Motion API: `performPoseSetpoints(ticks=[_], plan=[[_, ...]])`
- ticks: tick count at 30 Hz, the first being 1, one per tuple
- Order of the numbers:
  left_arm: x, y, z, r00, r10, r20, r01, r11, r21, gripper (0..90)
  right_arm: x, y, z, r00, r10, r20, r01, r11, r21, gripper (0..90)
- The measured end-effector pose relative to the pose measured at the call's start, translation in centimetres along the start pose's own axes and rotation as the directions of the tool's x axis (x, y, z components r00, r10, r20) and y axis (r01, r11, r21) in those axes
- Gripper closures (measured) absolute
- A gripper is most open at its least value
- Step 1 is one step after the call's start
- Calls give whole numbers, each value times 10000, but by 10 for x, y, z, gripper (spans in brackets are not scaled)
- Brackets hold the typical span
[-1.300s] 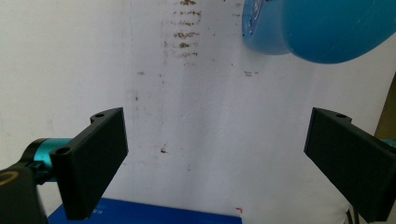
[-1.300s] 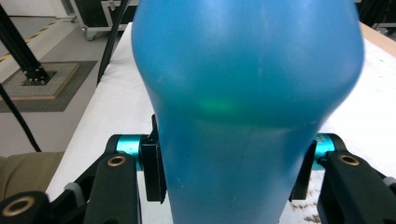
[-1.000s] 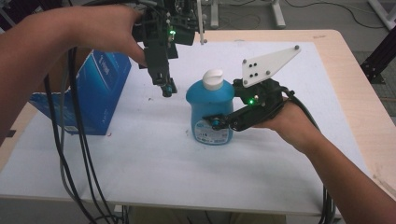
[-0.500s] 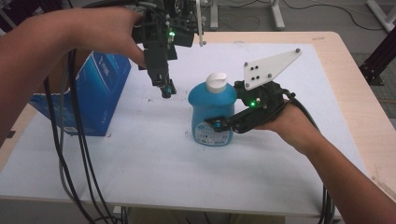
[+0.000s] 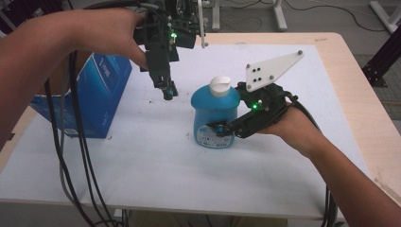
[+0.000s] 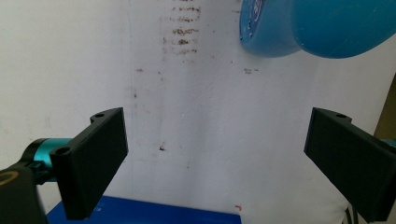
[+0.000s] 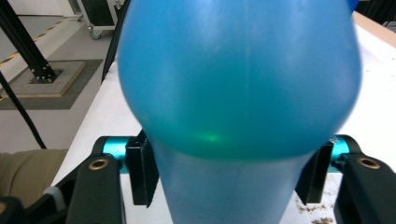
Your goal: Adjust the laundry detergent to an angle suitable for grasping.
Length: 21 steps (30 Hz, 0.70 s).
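**A:** Standing upright near the middle of the white surface [image 5: 156,165], the blue bottle [image 5: 215,113] is seen with its white cap [image 5: 220,86] on top, so its long axis is vertical. How is it placed against the right fingers [image 7: 140,173]?

**B:** It is straddled low on its body, one finger on each side, with the right hand [image 5: 293,127] brought in level from the bottle's right. These fingers have just been opening. In the right gripper view a thin gap can be made out at the far pad, so the bottle is judged to be between them but no longer pinched.

**A:** And the left fingers [image 6: 95,161]?

**B:** They are spread wide with nothing between them. They are pointed down at the bare surface and held above it, to the left of the bottle and a little behind it. In the left gripper view the bottle [image 6: 327,23] is caught at the top edge, well apart from both fingers.

**A:** Which hand is nearer, then?

**B:** The right, plainly. For a clean release, a straight pull-back to the right is judged enough, since the upright bottle could be tipped by a sideways drag.

**A:** What else is noted?

**B:** A blue box [image 5: 97,94] is stood at the left edge, dark specks are scattered on the surface, and grey floor [image 5: 331,16] lies beyond.
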<state>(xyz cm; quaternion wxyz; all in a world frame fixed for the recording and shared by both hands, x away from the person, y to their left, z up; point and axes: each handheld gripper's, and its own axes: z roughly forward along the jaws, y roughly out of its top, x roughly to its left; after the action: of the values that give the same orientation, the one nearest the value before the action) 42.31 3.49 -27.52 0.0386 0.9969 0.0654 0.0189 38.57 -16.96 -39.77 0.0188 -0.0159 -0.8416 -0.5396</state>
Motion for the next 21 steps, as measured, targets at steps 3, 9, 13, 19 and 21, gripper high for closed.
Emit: performPoseSetpoints(ticks=[3, 9, 13, 19, 21], plan=[[0, -1, -1, 10000, -56, -31, 56, 10000, 4, 62, 0, 0, 0, 9998, 194, 14, -194, 9998, 22, 275], [0, -2, -1, 10000, -74, -57, 74, 10000, -6, 62, 1, -1, -3, 9990, 437, 114, -438, 9990, 14, 229], [0, -2, -1, 9999, -104, -70, 103, 9999, -35, 62, 1, -1, -4, 9987, 480, 179, -481, 9988, 43, 227], [0, -3, -2, 9998, -148, -92, 148, 9999, -74, 62, 3, -1, -4, 9983, 522, 275, -525, 9986, 101, 212], [0, -4, -2, 9998, -157, -101, 156, 9998, -95, 62, 4, 0, -8, 9962, 756, 430, -761, 9970, 107, 126]])
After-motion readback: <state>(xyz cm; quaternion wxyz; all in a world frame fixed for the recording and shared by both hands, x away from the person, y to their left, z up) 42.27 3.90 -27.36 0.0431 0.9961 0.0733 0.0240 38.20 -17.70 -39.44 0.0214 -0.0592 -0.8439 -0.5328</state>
